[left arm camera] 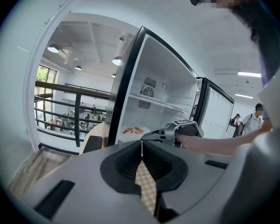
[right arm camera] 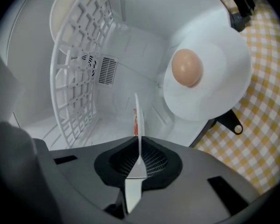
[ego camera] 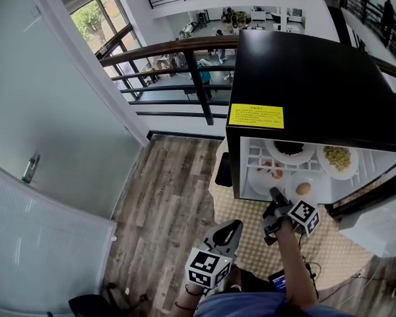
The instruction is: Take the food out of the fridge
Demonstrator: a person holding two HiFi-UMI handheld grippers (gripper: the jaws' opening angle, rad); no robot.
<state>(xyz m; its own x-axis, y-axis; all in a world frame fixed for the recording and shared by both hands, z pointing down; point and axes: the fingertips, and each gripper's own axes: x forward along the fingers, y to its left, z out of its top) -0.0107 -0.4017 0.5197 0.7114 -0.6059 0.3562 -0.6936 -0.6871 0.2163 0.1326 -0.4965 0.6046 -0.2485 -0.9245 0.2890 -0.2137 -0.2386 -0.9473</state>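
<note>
Open black fridge (ego camera: 317, 84), 4 white plates of food inside. Pinched tight in the right gripper (ego camera: 275, 193) (right arm camera: 139, 139): rim of the red-food plate (ego camera: 267, 176) (right arm camera: 137, 113), inside the fridge, at 10 o'clock of the tan-ball plate (ego camera: 304, 189) (right arm camera: 210, 83). At 8 o'clock of the right gripper, outside the fridge: left gripper (ego camera: 232, 228) (left arm camera: 141, 143), closed and empty.

I see a white wire fridge shelf (ego camera: 253, 154) bearing white plates of dark food (ego camera: 289, 148) and yellow grains (ego camera: 337, 157); beneath, a white plate of red pieces (ego camera: 269, 173), another with a tan egg (ego camera: 303, 189)
</note>
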